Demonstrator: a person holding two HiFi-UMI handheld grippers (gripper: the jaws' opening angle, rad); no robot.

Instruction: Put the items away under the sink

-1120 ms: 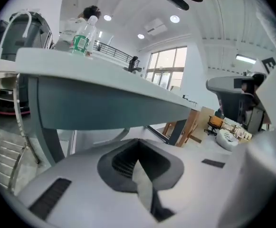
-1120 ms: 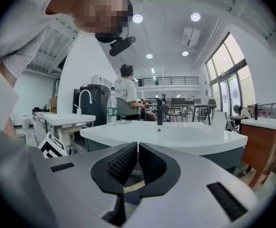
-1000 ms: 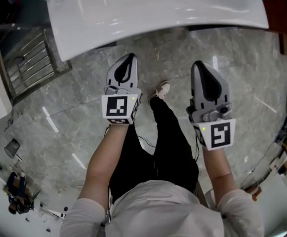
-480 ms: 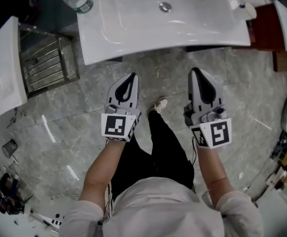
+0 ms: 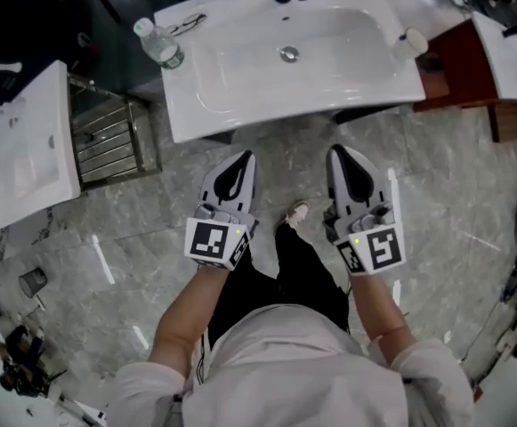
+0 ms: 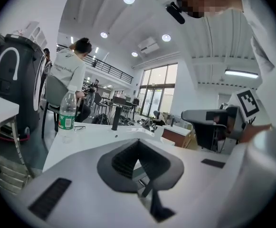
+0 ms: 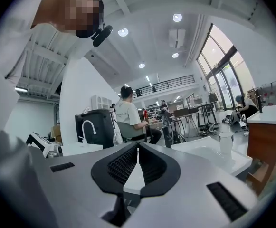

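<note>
Raised: left hand-held gripper (image 5: pixel 238 162), right hand-held gripper (image 5: pixel 340 156), sink (image 5: pixel 231 114) ahead | jaws together, empty | likely pre-grasp; next open on bottle (image 5: pixel 162 45) ahead-left

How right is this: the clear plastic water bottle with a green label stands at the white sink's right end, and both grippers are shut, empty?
No: the head view shows the clear plastic water bottle at the left end of the white sink. The left gripper and right gripper are shut, empty.
</note>
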